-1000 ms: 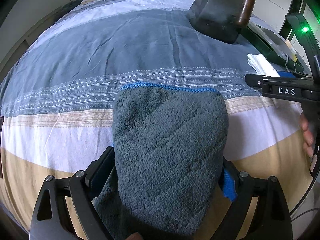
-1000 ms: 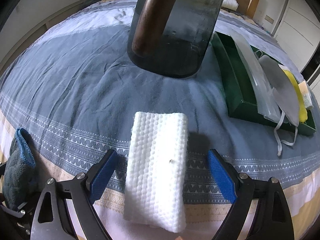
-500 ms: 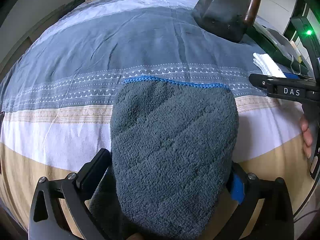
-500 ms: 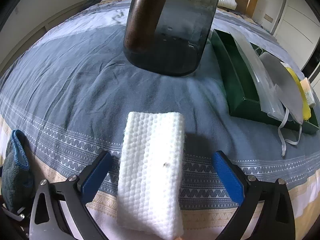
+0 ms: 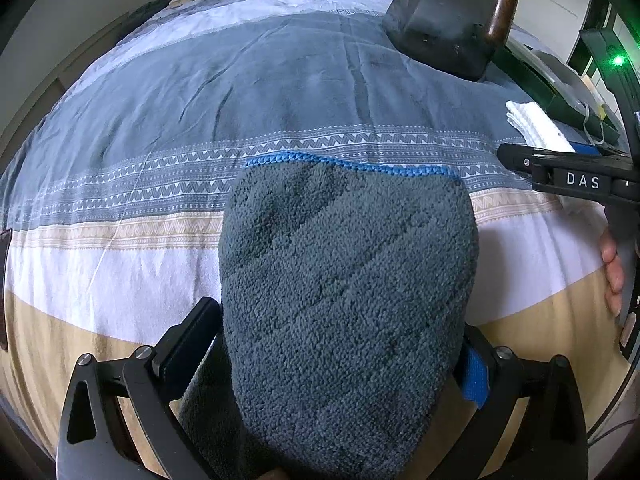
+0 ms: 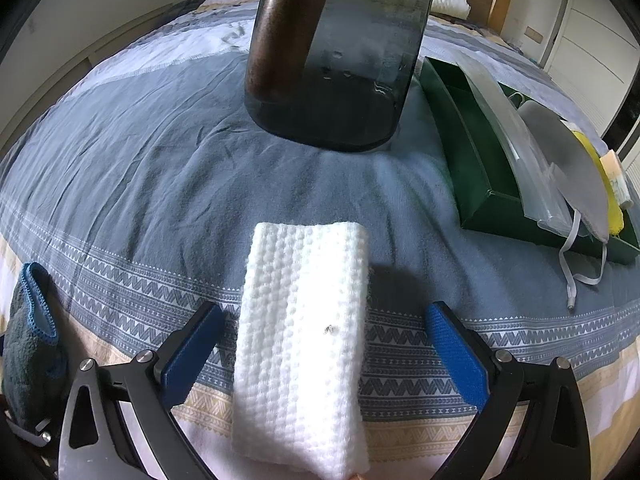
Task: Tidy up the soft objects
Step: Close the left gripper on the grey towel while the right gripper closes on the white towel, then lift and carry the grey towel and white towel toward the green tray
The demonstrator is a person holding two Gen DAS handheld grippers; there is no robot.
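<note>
Both tools spread: left tool [image 5: 336, 344] around grey towel [image 5: 348, 300], right tool [image 6: 320, 344] around white cloth [image 6: 304, 340].

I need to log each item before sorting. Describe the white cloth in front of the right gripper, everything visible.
The white cloth is a folded, thick rectangle with a bumpy waffle-like weave and one tiny dark speck on top. It lies flat on the striped bedspread, lengthwise between the open jaws of the right gripper, touching neither. Its near end runs under the camera. The left wrist view shows its far end.
</note>
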